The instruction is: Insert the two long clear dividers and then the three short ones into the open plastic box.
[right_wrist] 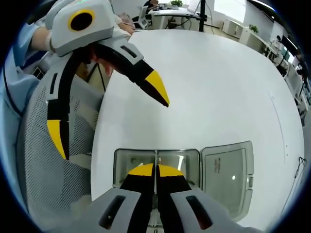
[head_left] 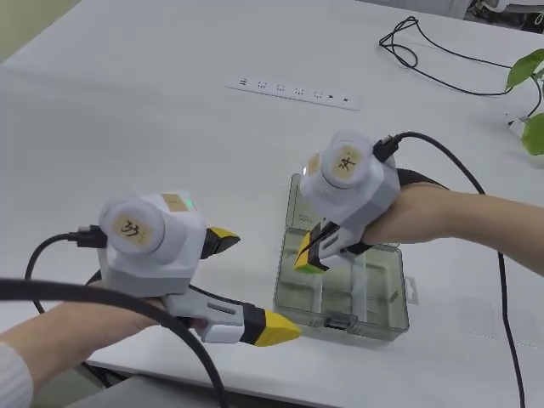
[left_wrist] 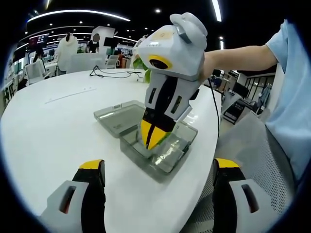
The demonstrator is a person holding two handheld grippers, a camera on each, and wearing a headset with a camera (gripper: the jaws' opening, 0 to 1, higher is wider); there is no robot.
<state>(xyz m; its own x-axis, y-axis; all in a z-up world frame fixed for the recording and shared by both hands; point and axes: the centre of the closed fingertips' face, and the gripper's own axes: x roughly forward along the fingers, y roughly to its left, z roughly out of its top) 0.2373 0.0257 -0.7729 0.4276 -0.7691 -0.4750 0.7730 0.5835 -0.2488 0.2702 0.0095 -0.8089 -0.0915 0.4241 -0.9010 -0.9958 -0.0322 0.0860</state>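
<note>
Right tongs (right_wrist: 155,170) are pinched shut on a thin clear divider (right_wrist: 155,156), held edge-down over the open box (head_left: 374,323) on the tabletop (head_left: 170,102), probably to press it home; left tongs (left_wrist: 158,164) gape wide and empty beside the box, likely kept clear.

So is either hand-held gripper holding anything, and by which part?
The right hand-held gripper looks shut on the top edge of a clear divider standing in the box. The left hand-held gripper is open and empty.

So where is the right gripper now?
In the head view, right of centre: the right gripper points down into the plastic box, tips near its left wall.
</note>
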